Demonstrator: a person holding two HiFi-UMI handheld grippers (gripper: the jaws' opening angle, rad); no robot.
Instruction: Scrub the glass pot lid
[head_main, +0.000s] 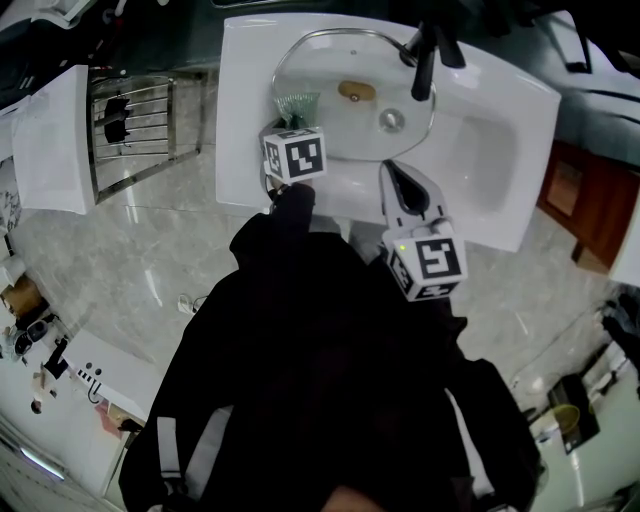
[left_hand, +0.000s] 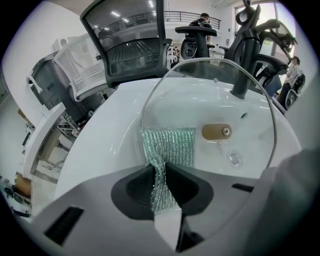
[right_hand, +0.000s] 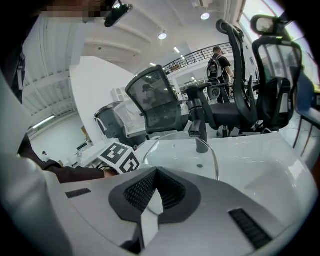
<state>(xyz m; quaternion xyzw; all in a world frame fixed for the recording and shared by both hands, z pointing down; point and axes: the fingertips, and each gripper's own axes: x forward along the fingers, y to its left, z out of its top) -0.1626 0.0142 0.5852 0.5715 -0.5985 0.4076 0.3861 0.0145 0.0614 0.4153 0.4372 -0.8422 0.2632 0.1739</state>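
Currently, the glass pot lid lies in the white washbasin, below the black faucet. Its brown knob faces up, and the basin drain shows through the glass to the right of the knob.

The left hand-held gripper is positioned at the near left part of the lid. Its jaws are clamped on a green glittery scrub cloth. One end of the cloth is pinched and folded between the jaws. The other end spreads out flat on the glass just inside the lid's metal rim, left of the knob. In the head view, the marker cube of this hand-held gripper sits over the front edge of the basin.

The right hand-held gripper is to the right of the left one, over the front rim of the basin. Its jaws are brought together with nothing between them. Its tip is near the lid's near edge; contact with the lid cannot be determined.

A wire rack stands on the floor, left of the basin.
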